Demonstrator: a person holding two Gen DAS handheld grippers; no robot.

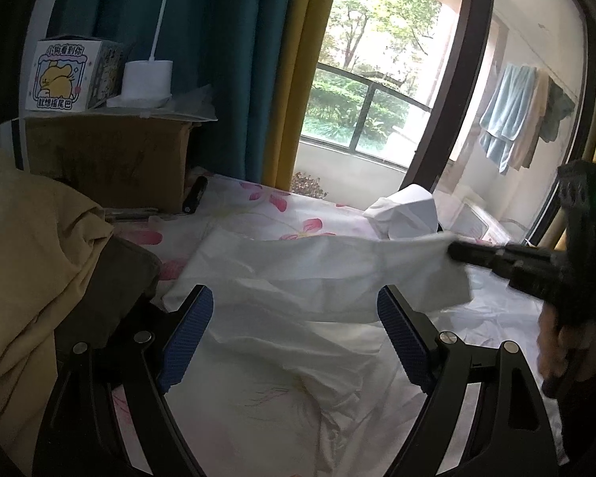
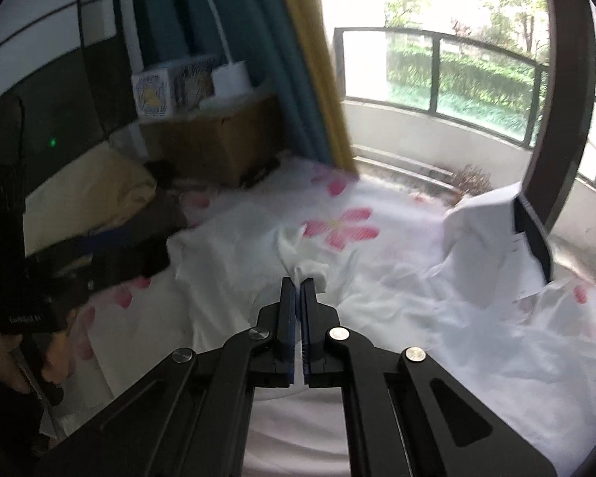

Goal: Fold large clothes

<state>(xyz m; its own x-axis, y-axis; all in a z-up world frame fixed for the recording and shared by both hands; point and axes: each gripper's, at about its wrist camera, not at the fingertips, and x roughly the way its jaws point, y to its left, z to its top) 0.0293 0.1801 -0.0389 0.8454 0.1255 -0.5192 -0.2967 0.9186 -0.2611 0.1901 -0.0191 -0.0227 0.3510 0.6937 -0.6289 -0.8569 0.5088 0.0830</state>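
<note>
Left gripper [image 1: 294, 338]: your jaws stand wide apart with nothing between the blue pads; they hover low over the near part of the white garment [image 1: 298, 278], aimed down at it.
White garment: it lies rumpled on the flower-print bedsheet [image 1: 266, 198], straight ahead of your left gripper, its lifted edge running left to right across the view.
Lifted edge: the far hem hangs clear of the sheet, highest at the right where it is pinched, sagging toward the left.
Right gripper [image 2: 298, 280]: your jaws are pressed together on a bunched corner of the white garment [image 2: 310, 268]; from the left camera the same tool [image 1: 457, 252] comes in from the right, holding that corner up.
Nearer hand: your left is the free one and the closer to the garment's slack left end, which lies just beyond its left pad.
Judgement: the next grab probably belongs on that left end, so both corners can travel together.
Clutter at left: a yellow cloth [image 1: 28, 238] lies beside the garment; keep clear.
</note>
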